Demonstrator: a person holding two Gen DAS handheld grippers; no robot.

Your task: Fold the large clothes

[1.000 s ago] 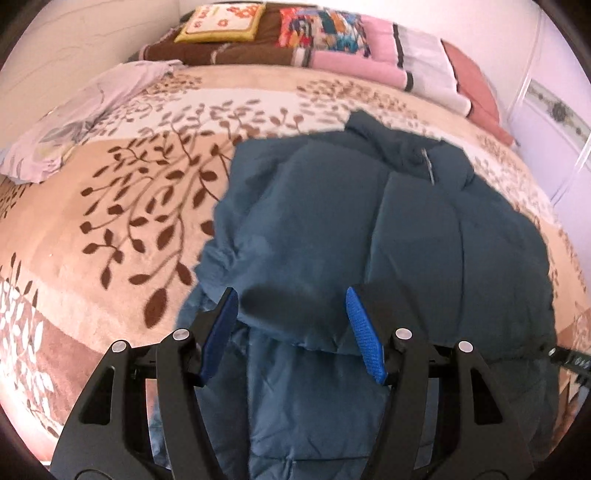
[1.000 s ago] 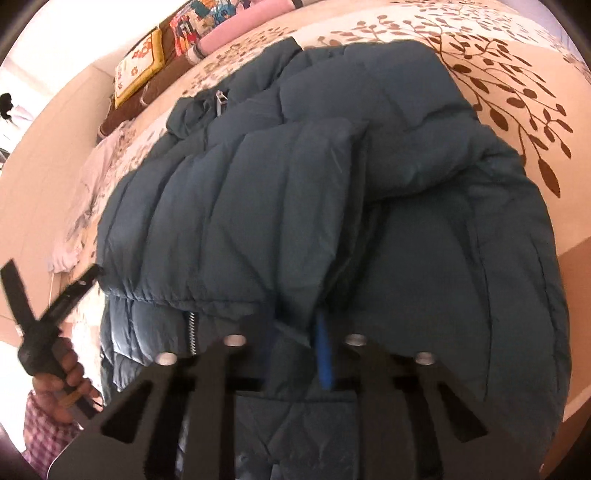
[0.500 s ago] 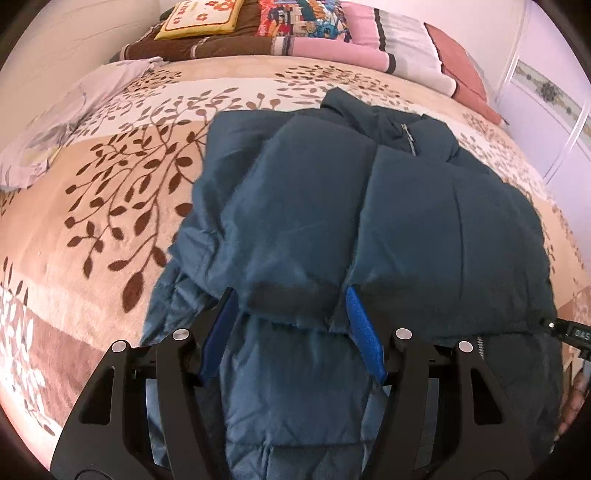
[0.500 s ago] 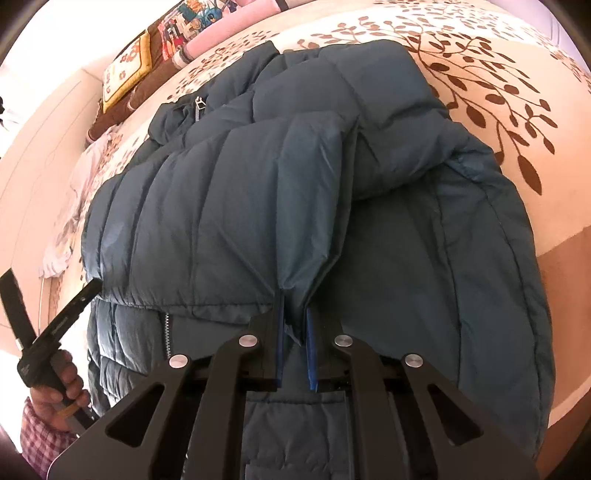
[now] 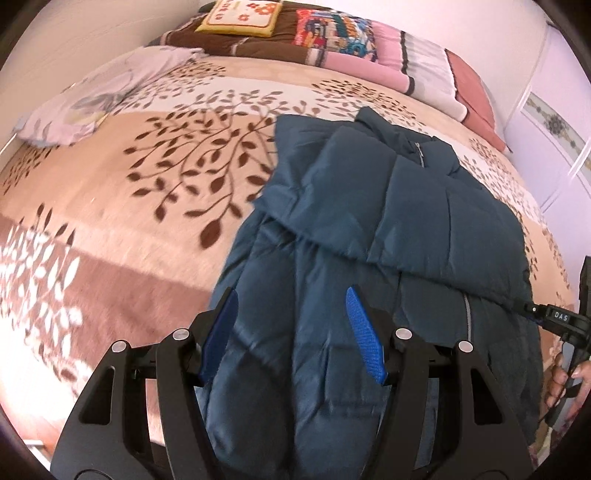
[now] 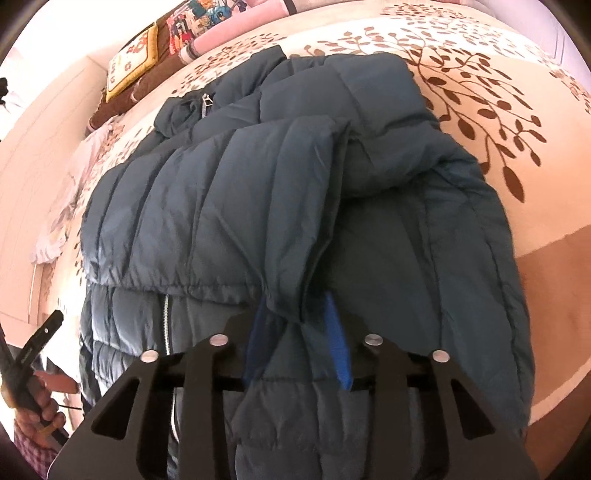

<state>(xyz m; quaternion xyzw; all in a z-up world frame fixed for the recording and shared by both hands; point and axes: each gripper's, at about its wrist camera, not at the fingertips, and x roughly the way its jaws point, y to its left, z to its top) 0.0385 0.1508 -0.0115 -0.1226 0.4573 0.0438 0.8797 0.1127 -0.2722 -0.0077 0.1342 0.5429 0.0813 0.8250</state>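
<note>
my left gripper (image 5: 291, 332) hangs wide open over the jacket (image 5: 388, 229); my right gripper (image 6: 298, 343), jaws parted, straddles a sleeve fold.

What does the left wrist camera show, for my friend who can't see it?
A dark blue puffy jacket lies on a bed with a leaf-patterned blanket, sleeves folded across it. The open left gripper hovers over its lower part.

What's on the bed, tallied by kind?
Jacket: 1, dark teal
Decorative pillows: 2
Folded blankets at the head: cannot count exactly
Lilac sheet: 1
Total: 4, leaving the blankets out
</note>
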